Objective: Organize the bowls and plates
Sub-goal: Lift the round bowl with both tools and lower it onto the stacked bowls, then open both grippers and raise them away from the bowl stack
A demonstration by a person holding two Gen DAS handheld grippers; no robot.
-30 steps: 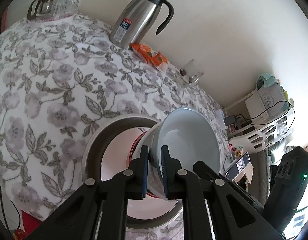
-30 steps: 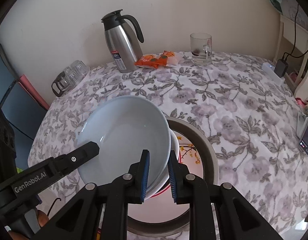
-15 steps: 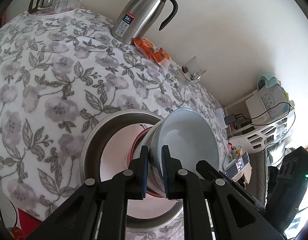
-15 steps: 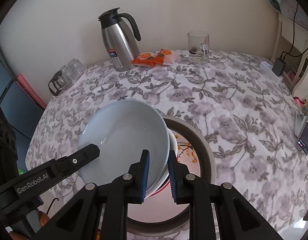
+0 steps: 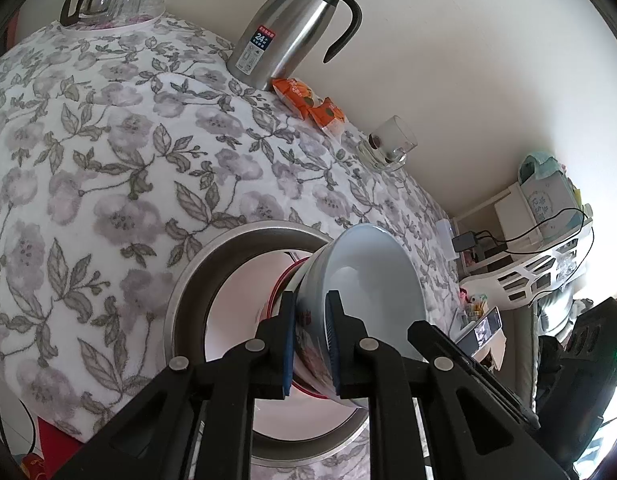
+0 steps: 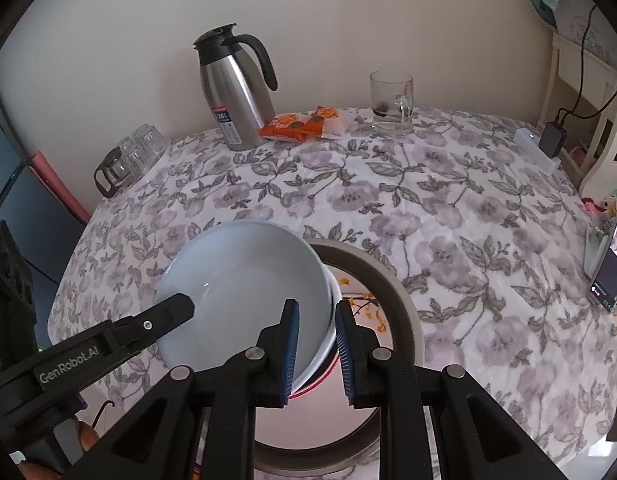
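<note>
Currently, 2 grippers hold a stack of pale blue bowls above a round steel basin on a table covered with a floral tablecloth (image 6: 448,208).

1. Left gripper (image 5: 311,340): its blue pads are pinched on the near wall of the bowl stack (image 5: 372,280). One pad lies inside the top bowl, the other on the patterned outer wall.
2. Right gripper (image 6: 317,350): its pads are clamped on the rim of the same bowl stack (image 6: 244,280), one pad inside the top bowl and one outside the lower rim. From this view the left gripper's finger reaches the stack from the left side.
3. Bowl stack: tilted, raised over the steel basin (image 5: 188,292). At least 2 nested rims show in the right wrist view. A red-rimmed dish edge (image 5: 277,292) shows directly beneath the stack; whether they touch cannot be told.
4. Basin interior: pale pink, with a floral motif visible beside the right pad.

Far table edge, near the wall: a steel thermos jug (image 6: 236,92), orange snack packets (image 6: 304,124), a glass mug (image 6: 390,104) and a group of upturned glasses (image 6: 132,156).
</note>
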